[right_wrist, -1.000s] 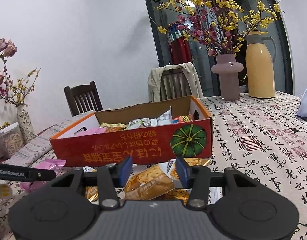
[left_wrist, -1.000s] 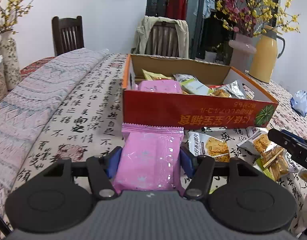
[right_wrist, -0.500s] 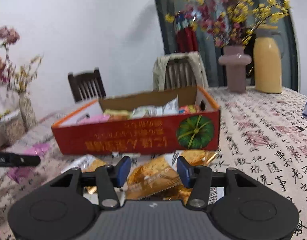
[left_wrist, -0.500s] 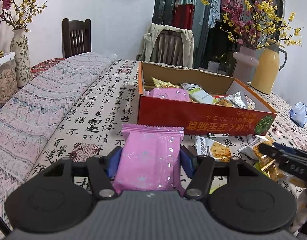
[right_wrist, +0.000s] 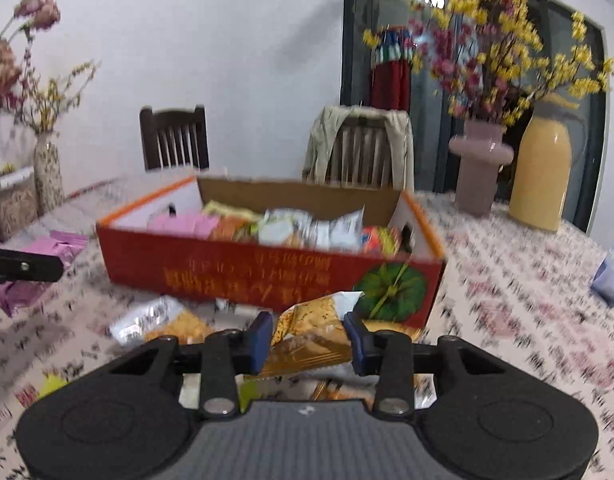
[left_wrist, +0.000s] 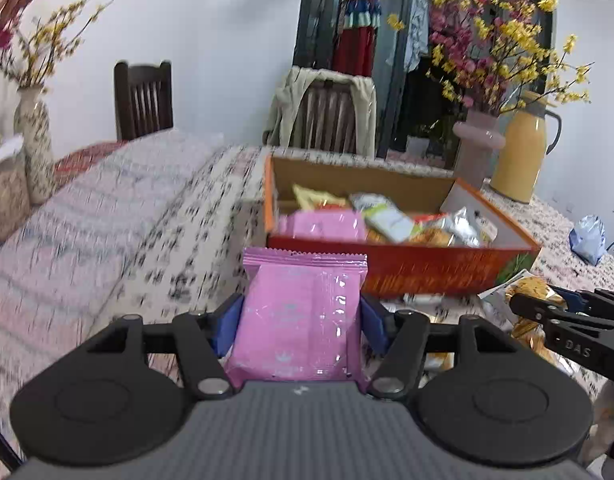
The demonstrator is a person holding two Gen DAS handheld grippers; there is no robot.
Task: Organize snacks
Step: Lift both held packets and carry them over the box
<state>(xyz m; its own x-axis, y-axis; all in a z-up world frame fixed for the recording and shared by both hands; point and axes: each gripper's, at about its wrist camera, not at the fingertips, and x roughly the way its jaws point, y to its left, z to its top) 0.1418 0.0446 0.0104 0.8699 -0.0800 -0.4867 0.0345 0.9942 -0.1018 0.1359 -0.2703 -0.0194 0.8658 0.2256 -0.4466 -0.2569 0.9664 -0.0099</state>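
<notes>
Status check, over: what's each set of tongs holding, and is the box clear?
Left tongs shut on pink packet. Right tongs shut on golden packet. Orange box open, part-filled, nothing blocking.

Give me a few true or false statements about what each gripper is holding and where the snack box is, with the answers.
1. The left gripper is shut on a pink snack packet. True.
2. The right gripper grips a blue bottle. False: it holds a golden snack packet.
3. The orange box is empty. False: it holds several snack packets.
4. A yellow jug stands beside a pink vase. True.
5. The pink snack packet is already inside the box. False: it is short of it, in the gripper.
</notes>
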